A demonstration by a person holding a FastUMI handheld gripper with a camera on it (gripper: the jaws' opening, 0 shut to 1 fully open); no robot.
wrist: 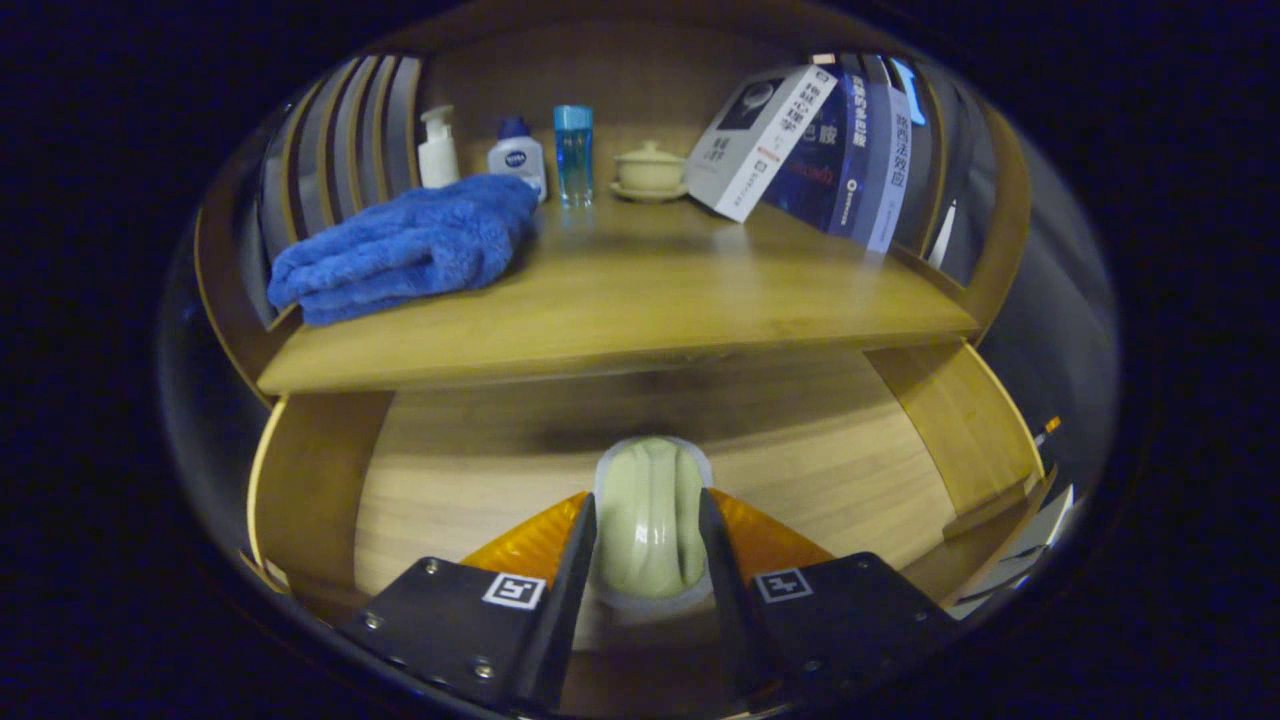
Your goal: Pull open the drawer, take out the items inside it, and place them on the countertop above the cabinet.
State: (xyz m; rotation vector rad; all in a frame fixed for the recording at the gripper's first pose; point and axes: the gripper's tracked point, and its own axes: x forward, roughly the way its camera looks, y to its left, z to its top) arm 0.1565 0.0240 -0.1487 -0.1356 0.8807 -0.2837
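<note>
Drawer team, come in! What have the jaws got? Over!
Gripper shut on pale green item over open drawer. Countertop ahead, blue towel one side.

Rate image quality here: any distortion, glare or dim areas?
Gripper view: strong fisheye bends the countertop and books; the drawer interior is darkly shadowed just under the countertop's edge; soft highlights on the pale green item held between the gripper fingers; overall dim, fairly sharp.

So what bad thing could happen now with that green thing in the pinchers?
The gripper squeezes the smooth pale green item above the open drawer; it might slip and fall back in. On the countertop, the blue towel, bottles and leaning books crowd the back, so a careless placing could knock something.
</note>
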